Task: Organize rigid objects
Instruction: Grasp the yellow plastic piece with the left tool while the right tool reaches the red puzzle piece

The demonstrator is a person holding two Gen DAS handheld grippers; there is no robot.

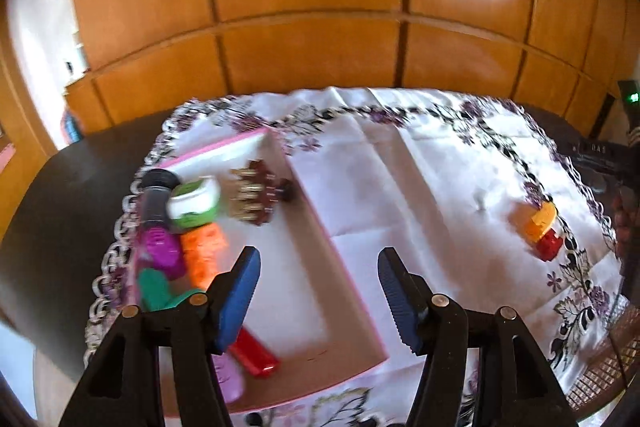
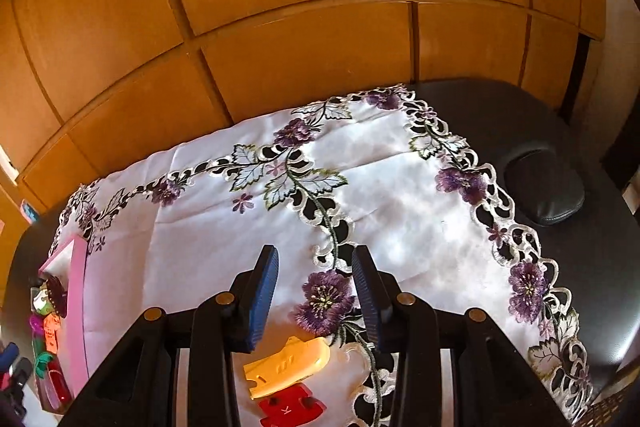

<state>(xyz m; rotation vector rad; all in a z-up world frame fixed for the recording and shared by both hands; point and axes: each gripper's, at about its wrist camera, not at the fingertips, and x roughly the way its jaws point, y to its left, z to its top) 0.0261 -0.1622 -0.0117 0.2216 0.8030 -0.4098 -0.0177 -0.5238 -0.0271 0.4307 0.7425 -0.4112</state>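
Pink box [image 1: 352,291] already holds most items: jar [image 1: 195,202], orange block [image 1: 204,254], brush [image 1: 256,195]. Yellow-red toy [image 2: 289,383] remains on cloth [image 2: 400,211], below right gripper [image 2: 315,301]. Both grippers part-open, empty; left gripper [image 1: 318,301] over box.

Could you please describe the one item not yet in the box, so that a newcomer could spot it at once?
On the floral tablecloth, look away from the pink box, toward the cloth's embroidered edge. There lies a yellow-and-red toy, alone on bare fabric, while every other item sits inside the box.
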